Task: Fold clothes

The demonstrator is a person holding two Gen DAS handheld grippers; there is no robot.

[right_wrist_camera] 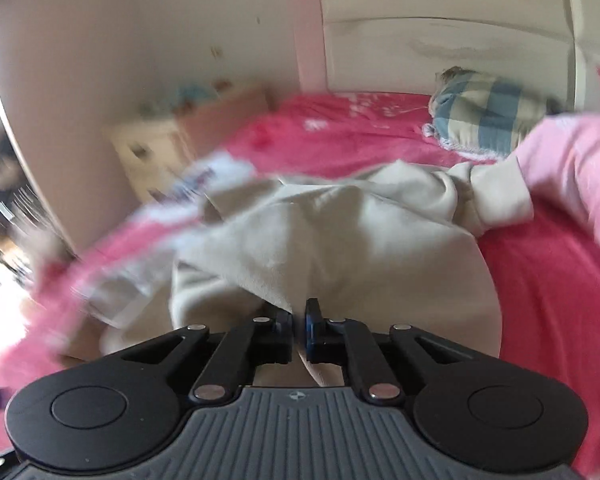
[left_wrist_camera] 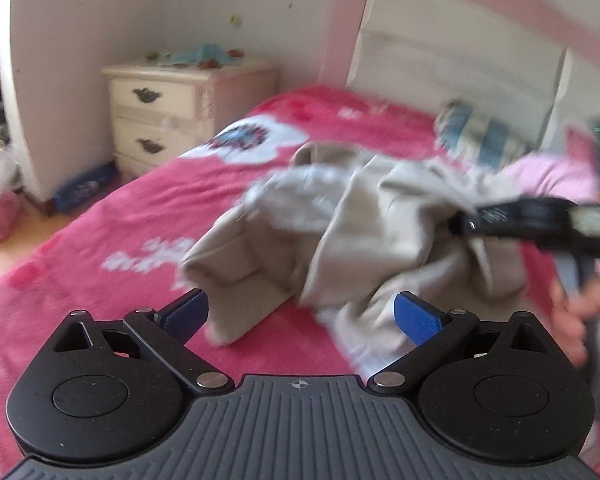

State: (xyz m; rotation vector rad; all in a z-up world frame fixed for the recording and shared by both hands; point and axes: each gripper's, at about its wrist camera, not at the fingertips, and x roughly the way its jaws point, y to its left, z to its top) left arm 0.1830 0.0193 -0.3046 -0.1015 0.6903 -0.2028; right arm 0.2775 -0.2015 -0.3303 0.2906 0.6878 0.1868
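**Garment pinched by right gripper, left gripper spread**

Beige cloth is being pinched between the pressed-together jaws of the right gripper [right_wrist_camera: 299,316], at the near edge of the garment [right_wrist_camera: 332,240]. Left gripper [left_wrist_camera: 302,316] jaws are being held spread wide, just short of the crumpled garment [left_wrist_camera: 340,224], with nothing between them. The garment is being supported by the pink bed [left_wrist_camera: 132,220], near the checked pillow [right_wrist_camera: 488,120].

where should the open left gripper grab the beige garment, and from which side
Take the beige garment at the folded corner nearest the left gripper, coming in low along the bed from the near side. That corner juts out as a free, thick flap off the crumpled heap, so it should slide between the open jaws. The right gripper is already shut on the opposite edge.
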